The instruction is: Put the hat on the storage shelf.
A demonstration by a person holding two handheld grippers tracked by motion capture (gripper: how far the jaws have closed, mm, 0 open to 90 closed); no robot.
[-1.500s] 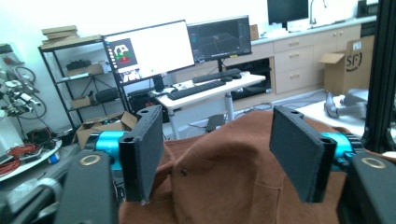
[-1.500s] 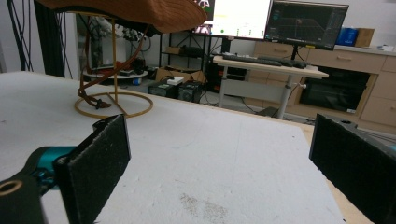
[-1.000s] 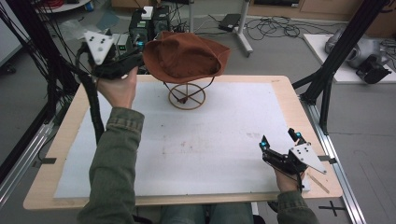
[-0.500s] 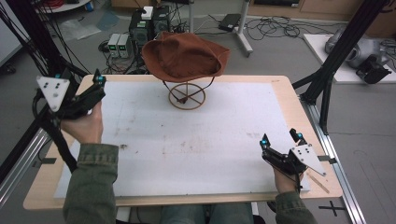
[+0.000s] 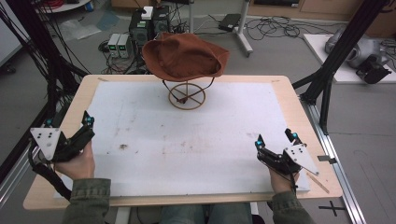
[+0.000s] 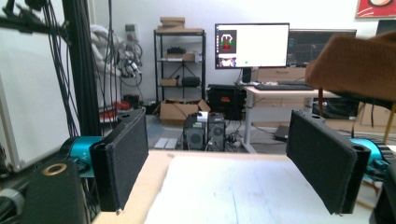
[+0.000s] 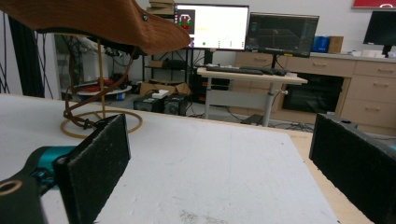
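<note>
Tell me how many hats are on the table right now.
1. A brown hat sits on the wire stand at the table's far edge, apart from both open hand-held grippers, left and right.

Hat (image 5: 187,57) rust brown, plain, no pattern. Wire stand (image 5: 187,95) tan gold. Mat (image 5: 187,140) white with faint brown smudges. Table (image 5: 299,107) rim light wood. Left gripper (image 5: 67,124) black, teal tips, grey plate; right gripper (image 5: 275,138) same colours. Sleeves olive green.
</note>
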